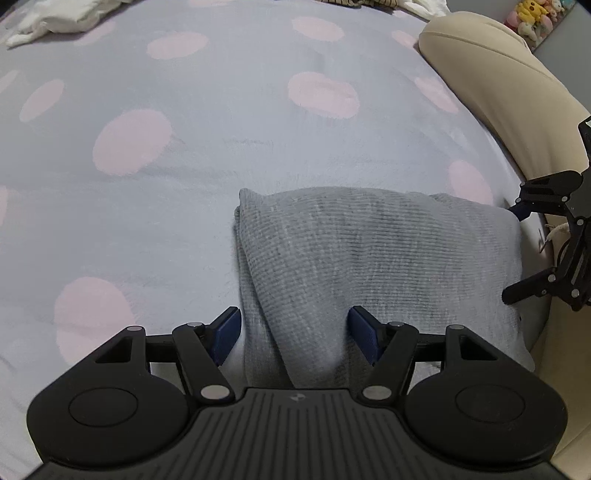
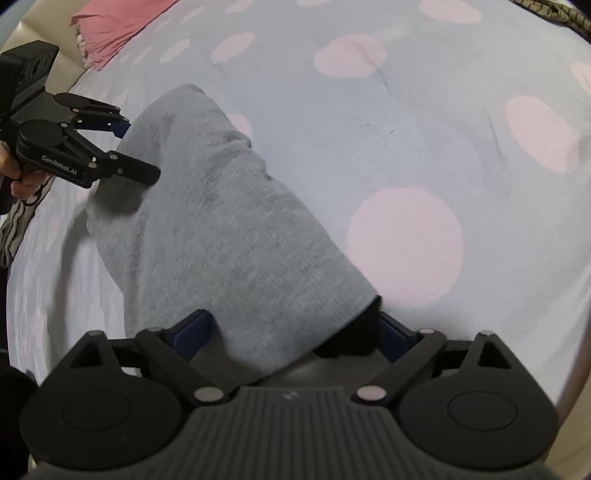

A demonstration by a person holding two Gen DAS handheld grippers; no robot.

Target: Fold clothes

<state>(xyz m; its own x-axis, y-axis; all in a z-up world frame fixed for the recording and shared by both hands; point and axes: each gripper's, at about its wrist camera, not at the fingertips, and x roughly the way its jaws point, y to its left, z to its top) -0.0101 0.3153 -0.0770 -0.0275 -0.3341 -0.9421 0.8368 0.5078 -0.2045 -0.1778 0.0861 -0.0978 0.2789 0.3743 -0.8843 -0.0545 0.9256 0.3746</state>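
Left wrist view: a grey ribbed garment (image 1: 369, 266) is seen folded into a thick, roughly rectangular bundle, lying on a bed cover (image 1: 221, 147) of pale blue-grey with pink dots. The bundle sits at the lower right of the cover, close to the bed's right edge, where a beige padded surface (image 1: 517, 92) runs alongside. A raised fold runs along the garment's left side. Wide open cover is left free above and to the left. A white cloth (image 1: 62, 18) lies at the far top-left corner, well apart. The left claw (image 1: 293, 334) is held apart, its blue pads straddling the near-left part of the garment; the pads stand just beside the fabric, though whether they press on it is hard to tell at this angle. The right claw (image 1: 511, 254) is seen at the right edge, spread wide at the garment's right side.

Right wrist view: the same garment (image 2: 221, 221) is shown as a long grey band running diagonally from upper left to the lower centre. Open dotted bed cover (image 2: 406, 129) stretches to the right and above. A pink cloth (image 2: 110, 26) lies at the top left, well apart. The right claw (image 2: 295, 332) is spread wide with the garment's near end between the pads, not clamped. The left claw (image 2: 142, 151) is seen at the left, held by a hand (image 2: 22, 181), parted over the garment's far end.
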